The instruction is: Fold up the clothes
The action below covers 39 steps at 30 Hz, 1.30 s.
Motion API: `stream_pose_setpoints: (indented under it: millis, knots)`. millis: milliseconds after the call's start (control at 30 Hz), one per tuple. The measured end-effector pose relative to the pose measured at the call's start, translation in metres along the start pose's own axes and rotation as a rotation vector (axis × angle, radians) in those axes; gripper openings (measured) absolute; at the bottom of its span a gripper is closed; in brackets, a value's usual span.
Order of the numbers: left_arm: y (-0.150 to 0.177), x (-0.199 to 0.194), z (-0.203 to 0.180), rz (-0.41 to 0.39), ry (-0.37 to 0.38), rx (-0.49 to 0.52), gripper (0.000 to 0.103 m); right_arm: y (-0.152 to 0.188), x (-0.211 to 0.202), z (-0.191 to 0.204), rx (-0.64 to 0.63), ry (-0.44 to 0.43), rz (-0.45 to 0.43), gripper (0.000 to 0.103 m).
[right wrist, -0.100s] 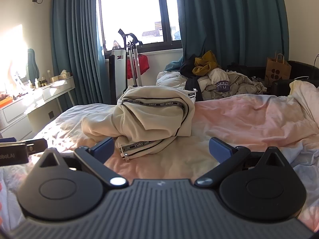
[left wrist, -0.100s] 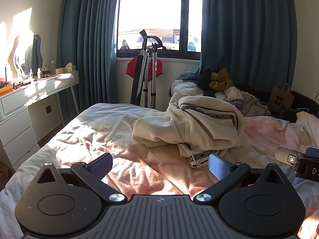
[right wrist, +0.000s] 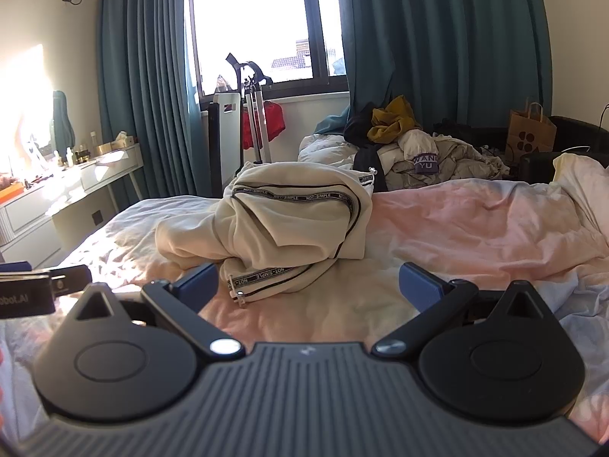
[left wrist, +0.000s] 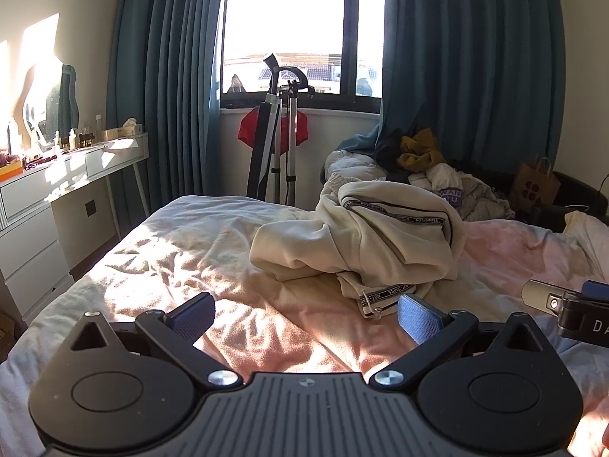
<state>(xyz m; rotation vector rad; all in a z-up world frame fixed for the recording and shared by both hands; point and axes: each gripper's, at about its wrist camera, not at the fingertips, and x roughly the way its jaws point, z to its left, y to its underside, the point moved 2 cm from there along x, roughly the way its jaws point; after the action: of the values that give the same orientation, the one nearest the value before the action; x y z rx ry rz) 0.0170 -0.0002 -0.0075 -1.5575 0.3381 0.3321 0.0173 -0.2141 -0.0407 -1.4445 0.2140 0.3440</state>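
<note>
A crumpled cream garment with black lettered tape trim lies in a heap on the bed; it also shows in the right wrist view. My left gripper is open and empty, just short of the garment's near edge. My right gripper is open and empty, also just short of the heap, with the trimmed hem end by its left finger. The right gripper's side shows at the right edge of the left wrist view.
A pile of other clothes lies beyond the bed under the teal curtains. A white dresser stands at the left. A folded stand and a paper bag are by the window wall.
</note>
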Motion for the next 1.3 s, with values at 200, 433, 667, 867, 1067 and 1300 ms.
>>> stream_pose_setpoints:
  millis: [200,433,667,867,1067,1300]
  knots:
    - [0.000,-0.003,0.000,0.002,0.005,-0.006,0.103,0.000,0.005,-0.004,0.019,-0.012,0.029,0.103]
    - [-0.001,-0.003,0.001,-0.006,0.004,0.002,0.103,0.004,0.006,-0.001,0.007,-0.010,0.023,0.103]
    - [0.001,-0.001,-0.001,-0.006,0.018,0.020,0.103,0.004,0.004,0.000,0.008,-0.016,0.017,0.103]
    - [0.002,0.001,0.000,0.003,0.026,0.008,0.103,0.004,0.003,-0.001,0.017,-0.023,0.009,0.103]
    - [0.003,0.005,0.000,0.012,0.022,0.007,0.103,0.005,0.004,0.000,0.015,-0.028,0.016,0.103]
    - [0.003,0.006,0.000,0.021,0.027,0.005,0.103,0.002,0.002,-0.001,0.023,-0.041,0.007,0.103]
